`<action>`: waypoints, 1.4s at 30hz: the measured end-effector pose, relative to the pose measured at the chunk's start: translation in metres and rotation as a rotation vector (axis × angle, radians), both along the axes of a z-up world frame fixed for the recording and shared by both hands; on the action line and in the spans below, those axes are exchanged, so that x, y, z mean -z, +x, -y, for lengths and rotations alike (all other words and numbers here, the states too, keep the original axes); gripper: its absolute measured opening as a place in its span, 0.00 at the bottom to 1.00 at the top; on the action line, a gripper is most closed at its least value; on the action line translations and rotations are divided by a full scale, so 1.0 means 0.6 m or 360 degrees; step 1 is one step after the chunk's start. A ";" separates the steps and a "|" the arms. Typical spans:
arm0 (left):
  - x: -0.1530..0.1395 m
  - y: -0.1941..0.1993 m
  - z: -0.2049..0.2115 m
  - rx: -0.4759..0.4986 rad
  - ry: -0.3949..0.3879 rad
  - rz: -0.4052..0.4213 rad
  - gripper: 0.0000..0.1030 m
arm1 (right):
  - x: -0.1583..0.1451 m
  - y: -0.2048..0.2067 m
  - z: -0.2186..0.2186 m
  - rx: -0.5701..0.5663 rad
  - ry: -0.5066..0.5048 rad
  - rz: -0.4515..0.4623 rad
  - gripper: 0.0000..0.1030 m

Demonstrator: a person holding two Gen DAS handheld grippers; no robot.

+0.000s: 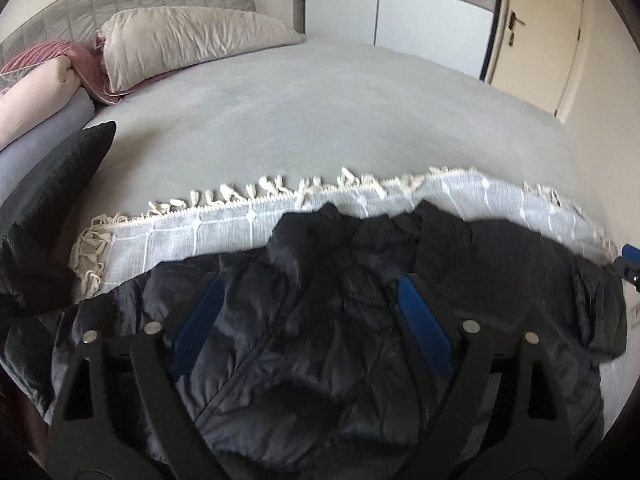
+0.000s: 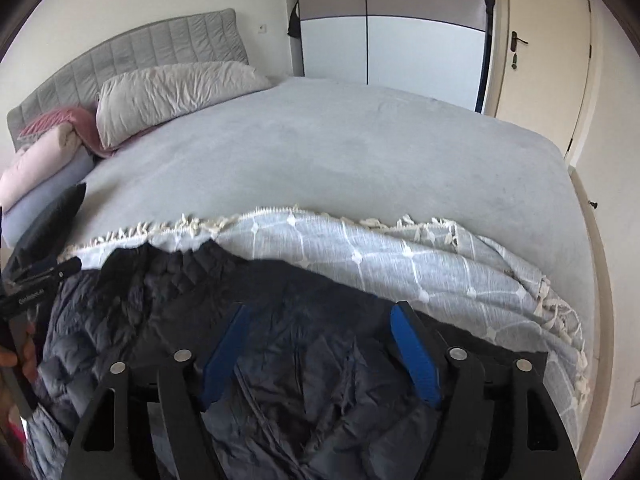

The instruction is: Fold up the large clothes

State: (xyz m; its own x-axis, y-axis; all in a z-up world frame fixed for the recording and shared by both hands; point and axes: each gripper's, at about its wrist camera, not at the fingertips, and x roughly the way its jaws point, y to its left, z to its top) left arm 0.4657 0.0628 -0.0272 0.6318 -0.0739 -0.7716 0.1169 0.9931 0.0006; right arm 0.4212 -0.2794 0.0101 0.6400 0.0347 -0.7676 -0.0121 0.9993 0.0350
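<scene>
Hovering both wide-open, empty claws, left claw (image 1: 308, 312) and right claw (image 2: 320, 340), you are facing the jacket (image 1: 340, 320), lying crosswise directly beneath them on the blanket (image 2: 420, 264).

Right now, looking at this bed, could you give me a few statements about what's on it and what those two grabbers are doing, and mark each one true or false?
1. A dark puffy jacket lies on a fringed grey throw. True.
2. The left gripper is clamped shut on a sleeve. False: its jaws stand open above the jacket.
3. The right gripper is open. True.
4. The jacket is folded into a neat square. False: it lies spread and rumpled.
5. A pale pillow leans by the headboard. True.
</scene>
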 end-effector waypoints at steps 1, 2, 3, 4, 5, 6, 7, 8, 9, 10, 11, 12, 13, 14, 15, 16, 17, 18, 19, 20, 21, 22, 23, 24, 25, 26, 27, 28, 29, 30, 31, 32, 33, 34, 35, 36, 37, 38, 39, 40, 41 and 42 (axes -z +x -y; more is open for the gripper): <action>-0.001 -0.021 -0.003 0.0033 0.0038 -0.0019 0.87 | 0.013 -0.017 0.008 -0.0013 0.0010 -0.0076 0.73; -0.001 -0.036 -0.011 0.0052 0.0078 -0.0032 0.87 | 0.025 -0.036 0.018 -0.0011 0.0026 -0.0143 0.73; 0.000 -0.052 -0.021 0.0060 0.0131 -0.0042 0.87 | 0.031 -0.046 0.027 -0.0001 0.0033 -0.0186 0.73; -0.002 -0.066 -0.031 0.0064 0.0175 -0.0045 0.87 | 0.039 -0.058 0.038 0.0008 0.0024 -0.0231 0.73; -0.002 -0.076 -0.044 0.0065 0.0215 -0.0046 0.87 | 0.045 -0.069 0.043 0.0008 0.0000 -0.0257 0.73; -0.003 -0.086 -0.059 0.0052 0.0266 -0.0050 0.87 | 0.049 -0.077 0.052 0.0011 -0.0048 -0.0278 0.73; -0.001 -0.091 -0.074 0.0026 0.0309 -0.0057 0.87 | 0.050 -0.081 0.059 0.0029 -0.0089 -0.0286 0.73; 0.001 -0.095 -0.093 -0.0006 0.0346 -0.0068 0.87 | 0.050 -0.086 0.069 0.0053 -0.0120 -0.0298 0.73; 0.005 -0.099 -0.114 -0.0047 0.0377 -0.0090 0.87 | 0.046 -0.095 0.082 0.0072 -0.0121 -0.0308 0.73; 0.009 -0.103 -0.137 -0.0093 0.0397 -0.0119 0.87 | 0.045 -0.101 0.097 0.0088 -0.0107 -0.0317 0.73; 0.012 -0.106 -0.158 -0.0131 0.0402 -0.0146 0.87 | 0.044 -0.107 0.113 0.0103 -0.0087 -0.0320 0.73; 0.015 -0.113 -0.181 -0.0173 0.0397 -0.0171 0.87 | 0.043 -0.113 0.133 0.0129 -0.0074 -0.0320 0.73; 0.017 -0.121 -0.205 -0.0217 0.0385 -0.0192 0.87 | 0.044 -0.120 0.157 0.0171 -0.0065 -0.0321 0.73; 0.018 -0.132 -0.231 -0.0263 0.0365 -0.0206 0.87 | 0.044 -0.125 0.178 0.0213 -0.0056 -0.0323 0.73; 0.021 -0.142 -0.249 -0.0291 0.0345 -0.0213 0.87 | 0.046 -0.131 0.206 0.0263 -0.0032 -0.0326 0.74; 0.023 -0.152 -0.268 -0.0323 0.0317 -0.0220 0.87 | 0.050 -0.137 0.233 0.0315 0.0006 -0.0331 0.74; 0.026 -0.163 -0.287 -0.0361 0.0288 -0.0228 0.87 | 0.057 -0.141 0.256 0.0364 0.0052 -0.0343 0.75; 0.031 -0.171 -0.298 -0.0389 0.0263 -0.0242 0.87 | 0.066 -0.143 0.276 0.0411 0.0102 -0.0362 0.75; 0.038 -0.179 -0.309 -0.0416 0.0234 -0.0264 0.87 | 0.080 -0.145 0.294 0.0451 0.0164 -0.0386 0.75; 0.048 -0.187 -0.316 -0.0435 0.0200 -0.0292 0.87 | 0.099 -0.145 0.309 0.0482 0.0250 -0.0422 0.75; 0.057 -0.192 -0.318 -0.0443 0.0166 -0.0321 0.87 | 0.112 -0.144 0.313 0.0487 0.0318 -0.0443 0.74; 0.067 -0.196 -0.320 -0.0443 0.0124 -0.0354 0.87 | 0.128 -0.143 0.314 0.0481 0.0405 -0.0463 0.72; 0.077 -0.199 -0.318 -0.0437 0.0091 -0.0379 0.87 | 0.137 -0.141 0.310 0.0460 0.0468 -0.0464 0.55; 0.087 -0.200 -0.316 -0.0429 0.0061 -0.0402 0.87 | 0.147 -0.135 0.297 0.0397 0.0518 -0.0463 0.23; 0.097 -0.199 -0.312 -0.0427 0.0044 -0.0419 0.87 | 0.150 -0.129 0.283 0.0363 0.0478 -0.0461 0.20; 0.107 -0.198 -0.307 -0.0427 0.0031 -0.0430 0.87 | 0.148 -0.121 0.264 0.0340 0.0362 -0.0444 0.13; 0.115 -0.195 -0.303 -0.0429 0.0022 -0.0435 0.87 | 0.139 -0.110 0.241 0.0312 0.0208 -0.0413 0.08; 0.121 -0.193 -0.297 -0.0431 0.0015 -0.0436 0.87 | 0.129 -0.101 0.225 0.0307 0.0080 -0.0376 0.07; 0.124 -0.191 -0.293 -0.0431 0.0007 -0.0431 0.87 | 0.113 -0.091 0.212 0.0324 -0.0061 -0.0326 0.05; 0.124 -0.190 -0.287 -0.0428 -0.0005 -0.0412 0.87 | 0.096 -0.083 0.205 0.0348 -0.0177 -0.0265 0.05; 0.123 -0.188 -0.280 -0.0421 -0.0014 -0.0386 0.87 | 0.072 -0.075 0.204 0.0397 -0.0281 -0.0188 0.04; 0.120 -0.185 -0.271 -0.0413 -0.0020 -0.0362 0.87 | 0.049 -0.066 0.210 0.0462 -0.0356 -0.0120 0.04; 0.120 -0.183 -0.265 -0.0402 -0.0028 -0.0346 0.87 | 0.029 -0.059 0.218 0.0521 -0.0405 -0.0068 0.04; 0.118 -0.182 -0.259 -0.0385 -0.0041 -0.0332 0.87 | 0.008 -0.050 0.227 0.0585 -0.0466 -0.0010 0.03; 0.116 -0.181 -0.253 -0.0373 -0.0050 -0.0322 0.87 | -0.007 -0.041 0.235 0.0639 -0.0537 0.0031 0.02; 0.114 -0.180 -0.247 -0.0367 -0.0052 -0.0309 0.87 | -0.021 -0.032 0.243 0.0722 -0.0674 0.0074 0.01; 0.112 -0.179 -0.242 -0.0364 -0.0046 -0.0304 0.87 | -0.033 -0.023 0.252 0.0805 -0.0818 0.0116 0.01; 0.110 -0.179 -0.237 -0.0363 -0.0034 -0.0304 0.87 | -0.041 -0.017 0.267 0.0858 -0.0837 0.0127 0.01; 0.107 -0.179 -0.233 -0.0354 -0.0020 -0.0299 0.87 | -0.046 -0.016 0.281 0.0866 -0.0753 0.0123 0.01; 0.103 -0.181 -0.229 -0.0335 -0.0002 -0.0290 0.87 | -0.050 -0.019 0.297 0.0851 -0.0581 0.0119 0.02; 0.102 -0.183 -0.226 -0.0320 0.0028 -0.0283 0.87 | -0.050 -0.025 0.308 0.0824 -0.0394 0.0102 0.04; 0.100 -0.182 -0.224 -0.0313 0.0060 -0.0276 0.87 | -0.046 -0.027 0.312 0.0787 -0.0276 0.0074 0.13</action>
